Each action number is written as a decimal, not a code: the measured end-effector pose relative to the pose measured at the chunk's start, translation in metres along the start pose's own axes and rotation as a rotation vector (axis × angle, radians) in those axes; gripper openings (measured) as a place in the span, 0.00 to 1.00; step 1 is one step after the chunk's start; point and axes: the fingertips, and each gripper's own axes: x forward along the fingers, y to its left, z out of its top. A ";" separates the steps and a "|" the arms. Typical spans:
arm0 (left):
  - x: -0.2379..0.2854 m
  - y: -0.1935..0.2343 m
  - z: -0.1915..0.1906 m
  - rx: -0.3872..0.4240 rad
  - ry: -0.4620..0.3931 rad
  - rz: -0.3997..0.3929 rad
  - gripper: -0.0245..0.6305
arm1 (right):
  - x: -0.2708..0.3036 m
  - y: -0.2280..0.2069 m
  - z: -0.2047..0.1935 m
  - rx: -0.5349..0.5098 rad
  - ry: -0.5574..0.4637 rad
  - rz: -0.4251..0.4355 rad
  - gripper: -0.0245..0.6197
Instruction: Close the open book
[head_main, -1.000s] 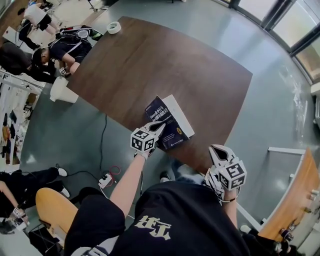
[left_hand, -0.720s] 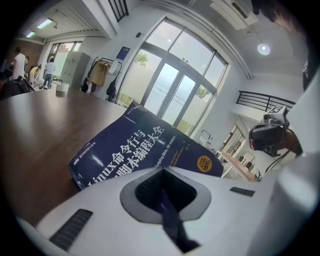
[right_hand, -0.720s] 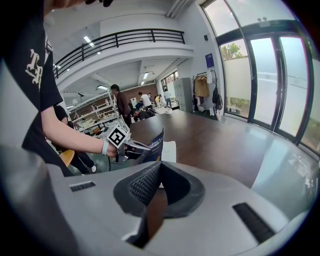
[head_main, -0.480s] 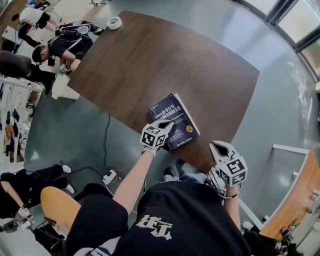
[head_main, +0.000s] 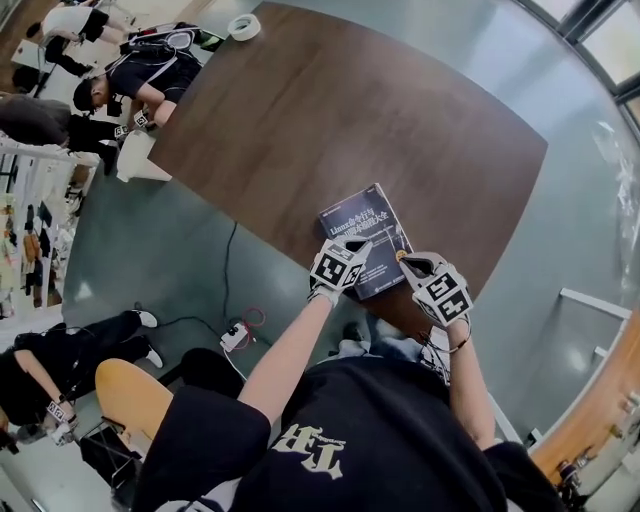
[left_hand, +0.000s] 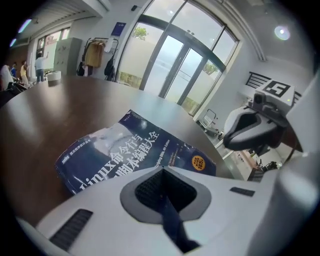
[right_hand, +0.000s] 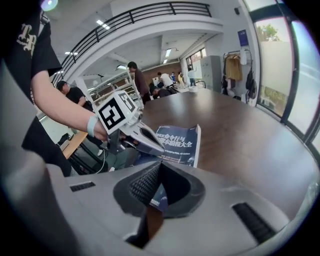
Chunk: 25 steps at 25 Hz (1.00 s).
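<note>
At the far left, people (head_main: 140, 75) sit on the floor beyond the bench's corner, and a roll of tape (head_main: 243, 27) lies on that far corner. The dark brown bench (head_main: 330, 110) is otherwise bare up to the book (head_main: 368, 235), which lies shut, blue cover up, close to the near edge. The left gripper (head_main: 350, 255) hangs over the book's near left corner. Its fingers (left_hand: 161, 169) are pressed together with nothing between them, and the cover (left_hand: 125, 150) spreads just ahead of them; whether they touch it is unclear. Just right of it, the right gripper (head_main: 412, 262) sits by the book's near right corner at the bench's edge, its fingers (right_hand: 159, 164) likewise closed and empty, pointing across the book (right_hand: 177, 142) toward the left gripper (right_hand: 137, 135).
</note>
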 end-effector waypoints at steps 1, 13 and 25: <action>0.000 0.000 -0.001 -0.008 0.010 -0.010 0.05 | 0.016 0.001 -0.003 0.004 0.024 0.029 0.02; 0.001 0.003 0.000 0.011 0.003 0.021 0.04 | 0.083 -0.013 -0.027 0.197 0.094 0.105 0.02; -0.030 0.020 -0.016 -0.111 -0.091 -0.006 0.04 | 0.081 -0.021 -0.021 0.211 0.087 0.194 0.02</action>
